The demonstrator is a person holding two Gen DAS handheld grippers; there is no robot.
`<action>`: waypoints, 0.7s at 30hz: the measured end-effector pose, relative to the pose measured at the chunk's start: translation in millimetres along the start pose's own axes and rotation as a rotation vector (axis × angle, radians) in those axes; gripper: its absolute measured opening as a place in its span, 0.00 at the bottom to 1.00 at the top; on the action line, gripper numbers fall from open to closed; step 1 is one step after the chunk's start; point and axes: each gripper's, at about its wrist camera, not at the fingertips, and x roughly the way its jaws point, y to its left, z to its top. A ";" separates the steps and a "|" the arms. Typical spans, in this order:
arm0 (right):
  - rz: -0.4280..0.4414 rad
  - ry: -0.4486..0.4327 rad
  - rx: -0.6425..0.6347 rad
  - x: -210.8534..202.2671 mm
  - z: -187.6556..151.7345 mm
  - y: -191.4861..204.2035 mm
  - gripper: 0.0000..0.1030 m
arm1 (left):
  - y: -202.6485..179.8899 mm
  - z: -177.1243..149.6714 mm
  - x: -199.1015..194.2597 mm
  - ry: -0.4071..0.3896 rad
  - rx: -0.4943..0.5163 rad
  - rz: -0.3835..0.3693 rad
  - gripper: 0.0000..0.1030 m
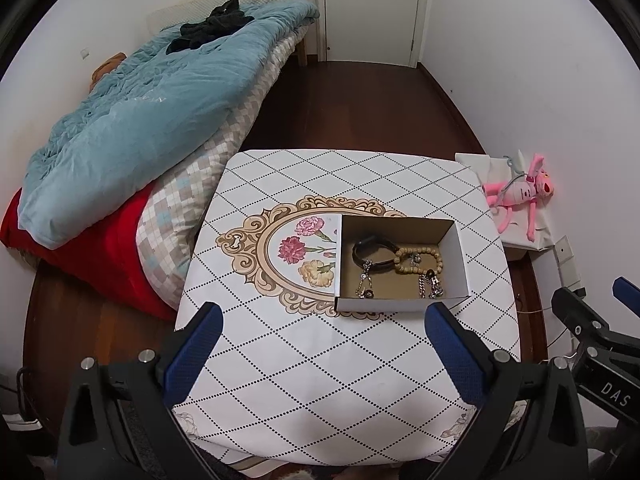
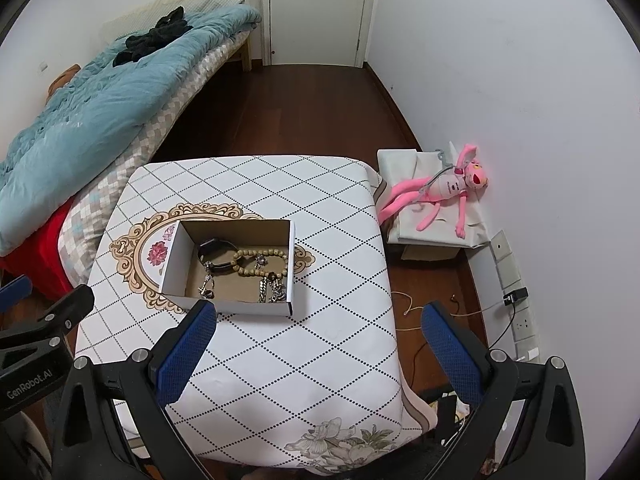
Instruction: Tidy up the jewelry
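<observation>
Your work surface is a small table (image 1: 320,360) under a white diamond-patterned cloth, with a bed (image 1: 132,120) to its left and a pink plush toy (image 2: 444,196) on the floor to its right. On it sits an open cardboard box (image 1: 400,304) holding the jewelry: a black watch (image 1: 370,254), a wooden bead bracelet (image 1: 418,260) and silver chains (image 2: 272,288). Your left gripper (image 1: 324,336) and right gripper (image 2: 316,332) both hover near the table's front edge, fingers spread wide, grasping nothing.
</observation>
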 end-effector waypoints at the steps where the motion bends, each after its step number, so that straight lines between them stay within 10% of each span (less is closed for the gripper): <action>1: 0.000 0.002 -0.001 0.4 -0.5 0.3 1.00 | 0.0 0.5 -0.2 -0.002 0.000 0.002 1.00; 21: 0.013 0.011 -0.020 4.3 -2.3 7.0 1.00 | 0.3 -1.3 0.7 -0.006 0.014 0.000 1.00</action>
